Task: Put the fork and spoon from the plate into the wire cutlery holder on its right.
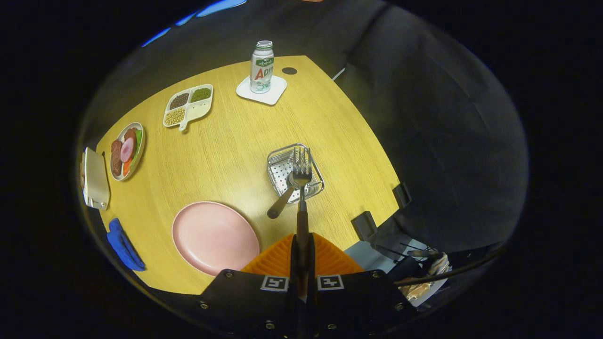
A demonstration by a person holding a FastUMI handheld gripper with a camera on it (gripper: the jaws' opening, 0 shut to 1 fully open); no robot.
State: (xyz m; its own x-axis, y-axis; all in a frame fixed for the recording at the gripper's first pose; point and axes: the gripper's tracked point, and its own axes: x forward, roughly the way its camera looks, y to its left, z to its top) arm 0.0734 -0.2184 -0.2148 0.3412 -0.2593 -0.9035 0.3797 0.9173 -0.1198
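My gripper [302, 249] is clamped on the handle of a fork [301, 188], both fingers pressing it, tines pointing far out over the wire cutlery holder [282, 160]. The spoon [285, 195] leans in that holder, handle angled toward the near left. The pink plate [214, 238] sits near-left of the holder on the wooden table [226, 155].

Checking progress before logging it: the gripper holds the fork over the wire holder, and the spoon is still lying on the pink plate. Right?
Not quite. The gripper view shows the spoon already leaning in the wire holder, not on the pink plate. The gripper does hold the fork over that holder.
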